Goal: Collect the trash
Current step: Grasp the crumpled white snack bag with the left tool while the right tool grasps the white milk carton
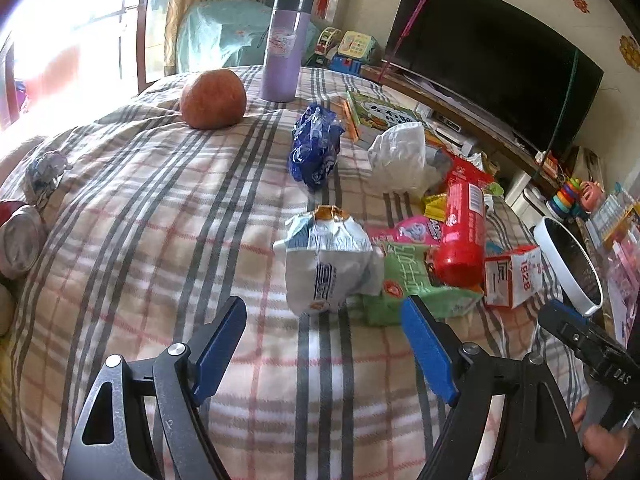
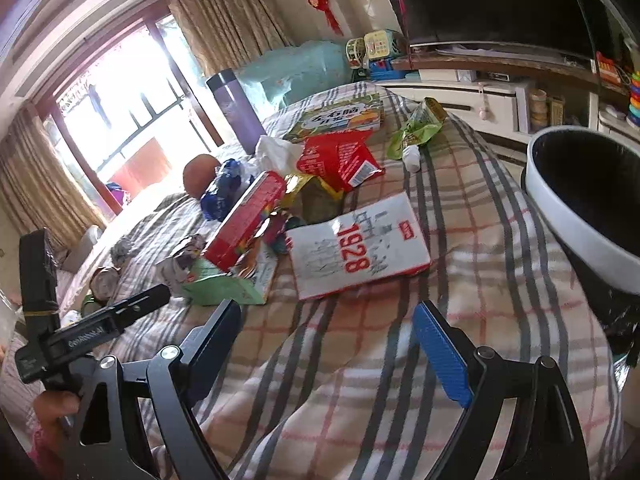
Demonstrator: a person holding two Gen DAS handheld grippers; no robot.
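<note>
Trash lies scattered over a plaid blanket (image 1: 168, 216). My left gripper (image 1: 324, 332) is open, its blue pads straddling empty air just short of a crumpled white wrapper (image 1: 328, 264). Beyond that lie a blue wrapper (image 1: 314, 148), a white tissue (image 1: 400, 156), a red tube (image 1: 460, 228), a green packet (image 1: 416, 292) and a white "1928" box (image 1: 514, 278). My right gripper (image 2: 328, 332) is open above bare blanket (image 2: 400, 380), with the flat "1928" box (image 2: 356, 246) just ahead. A white-rimmed black bin (image 2: 584, 204) stands to its right.
An orange fruit (image 1: 212, 98) and a purple tumbler (image 1: 284, 48) sit at the far side. Crushed cans (image 1: 20, 240) lie at the left edge. A book (image 2: 340, 118), a green pouch (image 2: 420, 126) and a red bag (image 2: 340, 160) lie further back. A dark TV (image 1: 492, 52) stands behind.
</note>
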